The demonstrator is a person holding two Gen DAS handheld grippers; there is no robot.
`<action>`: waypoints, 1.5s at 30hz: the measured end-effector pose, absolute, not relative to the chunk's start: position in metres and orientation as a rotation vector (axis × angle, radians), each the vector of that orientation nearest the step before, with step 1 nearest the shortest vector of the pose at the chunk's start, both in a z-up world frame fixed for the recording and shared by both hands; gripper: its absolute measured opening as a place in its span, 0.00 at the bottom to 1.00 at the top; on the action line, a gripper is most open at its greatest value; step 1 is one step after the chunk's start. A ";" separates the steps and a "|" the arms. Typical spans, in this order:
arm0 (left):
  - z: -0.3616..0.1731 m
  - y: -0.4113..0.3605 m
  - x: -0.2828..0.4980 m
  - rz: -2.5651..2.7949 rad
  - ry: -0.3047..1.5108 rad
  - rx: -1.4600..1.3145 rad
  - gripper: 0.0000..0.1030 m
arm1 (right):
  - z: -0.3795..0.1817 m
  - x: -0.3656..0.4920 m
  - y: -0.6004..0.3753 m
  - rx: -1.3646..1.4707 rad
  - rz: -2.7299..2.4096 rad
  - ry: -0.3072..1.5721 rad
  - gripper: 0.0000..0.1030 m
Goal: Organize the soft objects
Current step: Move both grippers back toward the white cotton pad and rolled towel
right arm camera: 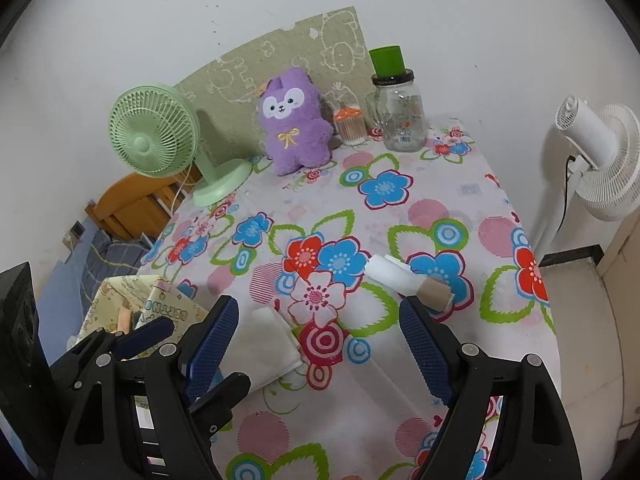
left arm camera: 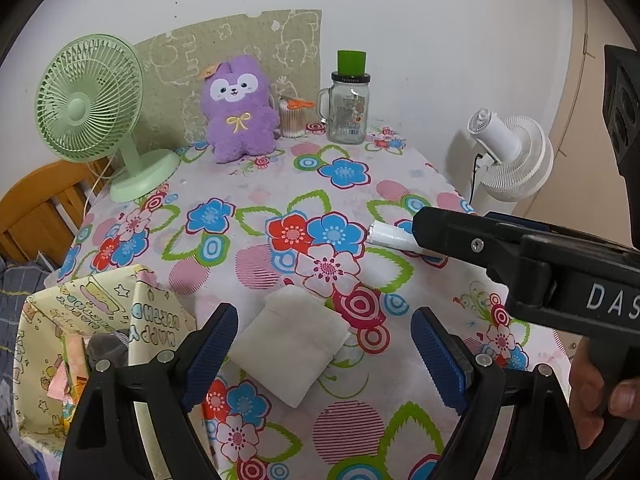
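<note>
- The left gripper hung with fingers spread and empty — the folded white cloth lay on the floral tablecloth between them.
- The right gripper was spread too, gripping nothing, near the paper roll.

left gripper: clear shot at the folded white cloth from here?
Probably yes. The left gripper is open, and the folded white cloth lies flat on the tablecloth directly ahead between its fingers. Nothing sits on it. The paper bag is off to the side and the right gripper is apart.
</note>
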State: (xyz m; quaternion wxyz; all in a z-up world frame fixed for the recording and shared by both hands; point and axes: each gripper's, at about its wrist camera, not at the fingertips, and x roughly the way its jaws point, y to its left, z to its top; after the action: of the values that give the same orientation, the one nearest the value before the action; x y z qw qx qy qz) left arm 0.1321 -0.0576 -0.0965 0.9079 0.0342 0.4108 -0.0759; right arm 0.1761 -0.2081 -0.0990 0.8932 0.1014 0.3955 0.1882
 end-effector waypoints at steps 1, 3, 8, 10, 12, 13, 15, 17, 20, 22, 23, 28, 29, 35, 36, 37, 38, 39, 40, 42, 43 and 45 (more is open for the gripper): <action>-0.098 -0.058 0.133 -0.158 0.852 0.071 0.87 | -0.100 0.177 -0.208 0.206 0.382 0.822 0.82; -0.101 -0.059 0.136 -0.158 0.858 0.072 0.87 | -0.103 0.179 -0.209 0.184 0.363 0.826 0.82; -0.109 -0.060 0.142 -0.155 0.874 0.076 0.87 | -0.111 0.185 -0.209 0.179 0.364 0.840 0.82; -0.112 -0.060 0.145 -0.155 0.882 0.078 0.87 | -0.114 0.188 -0.209 0.182 0.363 0.846 0.82; -0.117 -0.060 0.148 -0.151 0.891 0.079 0.87 | -0.117 0.192 -0.209 0.184 0.364 0.853 0.82; -0.118 -0.059 0.149 -0.151 0.895 0.078 0.87 | -0.120 0.194 -0.210 0.185 0.363 0.857 0.82; -0.122 -0.059 0.152 -0.149 0.905 0.077 0.87 | -0.123 0.197 -0.211 0.187 0.360 0.863 0.82; -0.127 -0.058 0.156 -0.148 0.917 0.077 0.87 | -0.126 0.200 -0.212 0.191 0.358 0.870 0.82; -0.133 -0.058 0.161 -0.146 0.930 0.078 0.87 | -0.132 0.205 -0.213 0.197 0.353 0.880 0.82; -0.137 -0.057 0.164 -0.145 0.940 0.078 0.87 | -0.135 0.208 -0.213 0.200 0.353 0.886 0.82; -0.139 -0.057 0.166 -0.144 0.945 0.077 0.87 | -0.137 0.210 -0.214 0.201 0.353 0.889 0.82; -0.150 -0.055 0.175 -0.131 0.968 0.065 0.87 | -0.146 0.217 -0.214 0.208 0.354 0.904 0.82; -0.153 -0.055 0.177 -0.131 0.975 0.062 0.87 | -0.148 0.218 -0.214 0.208 0.354 0.907 0.82; -0.164 -0.056 0.183 -0.123 1.000 0.067 0.87 | -0.161 0.230 -0.217 0.214 0.347 0.929 0.82; -0.165 -0.056 0.184 -0.122 1.000 0.069 0.87 | -0.163 0.231 -0.217 0.215 0.346 0.934 0.82; -0.166 -0.056 0.185 -0.122 1.001 0.069 0.87 | -0.165 0.232 -0.217 0.217 0.345 0.940 0.82; -0.167 -0.055 0.186 -0.122 1.001 0.070 0.87 | -0.167 0.234 -0.217 0.217 0.344 0.946 0.82; -0.167 -0.055 0.187 -0.120 1.000 0.070 0.87 | -0.169 0.235 -0.216 0.212 0.343 0.949 0.82; -0.169 -0.055 0.188 -0.117 1.002 0.071 0.87 | -0.170 0.236 -0.216 0.207 0.340 0.951 0.82; -0.172 -0.054 0.190 -0.108 1.005 0.073 0.87 | -0.172 0.238 -0.216 0.196 0.331 0.951 0.82; -0.173 -0.053 0.191 -0.104 1.005 0.074 0.87 | -0.173 0.239 -0.216 0.192 0.329 0.950 0.82; -0.176 -0.053 0.193 -0.100 1.009 0.078 0.87 | -0.176 0.243 -0.216 0.180 0.324 0.952 0.82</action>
State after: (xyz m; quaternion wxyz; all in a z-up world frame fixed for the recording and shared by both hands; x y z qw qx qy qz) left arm 0.1927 -0.0526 -0.1759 0.8736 0.0375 0.4829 -0.0479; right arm 0.2425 -0.2158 -0.1756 0.8725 0.0860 0.4554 0.1550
